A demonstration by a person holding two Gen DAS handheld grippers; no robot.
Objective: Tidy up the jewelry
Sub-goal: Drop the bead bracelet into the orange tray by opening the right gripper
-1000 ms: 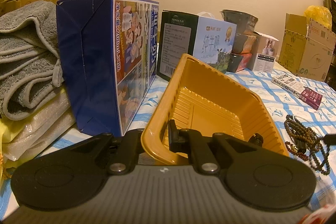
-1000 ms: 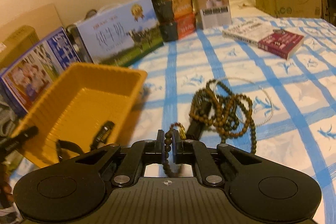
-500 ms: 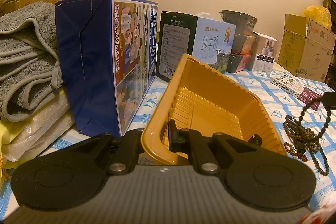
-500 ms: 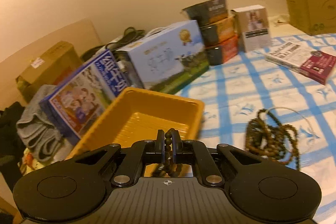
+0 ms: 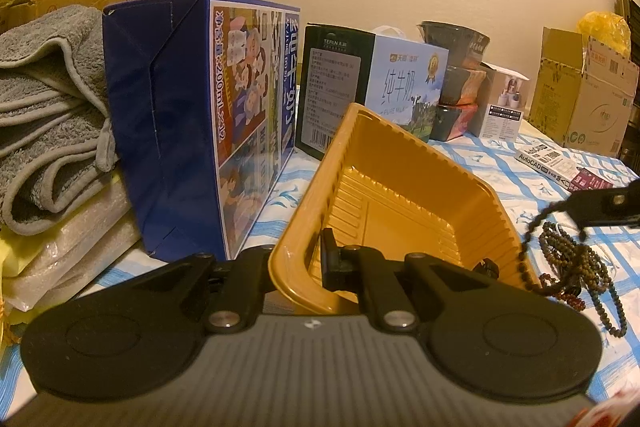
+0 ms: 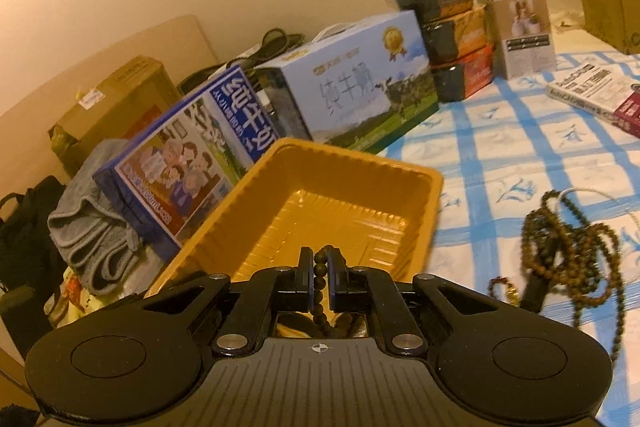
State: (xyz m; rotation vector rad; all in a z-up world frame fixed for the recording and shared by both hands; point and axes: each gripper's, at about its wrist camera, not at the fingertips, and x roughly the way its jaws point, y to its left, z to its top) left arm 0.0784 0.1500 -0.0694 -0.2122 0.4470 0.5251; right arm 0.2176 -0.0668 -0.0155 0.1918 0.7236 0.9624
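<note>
Left gripper (image 5: 297,259) pinches the yellow tray's (image 5: 404,195) near rim, steadying it. Right gripper (image 6: 319,273), fingers clamped on a bead string (image 6: 320,283), hangs it over the tray; remaining beads (image 6: 568,251) lie right.

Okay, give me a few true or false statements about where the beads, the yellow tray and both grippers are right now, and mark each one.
1. The right gripper is shut on a bead strand. True.
2. The left gripper hangs free of the tray. False: it clamps the tray's near rim.
3. A bead pile lies on the checked cloth. True.
4. The bead pile lies inside the tray. False: it lies beside it on the cloth.
</note>
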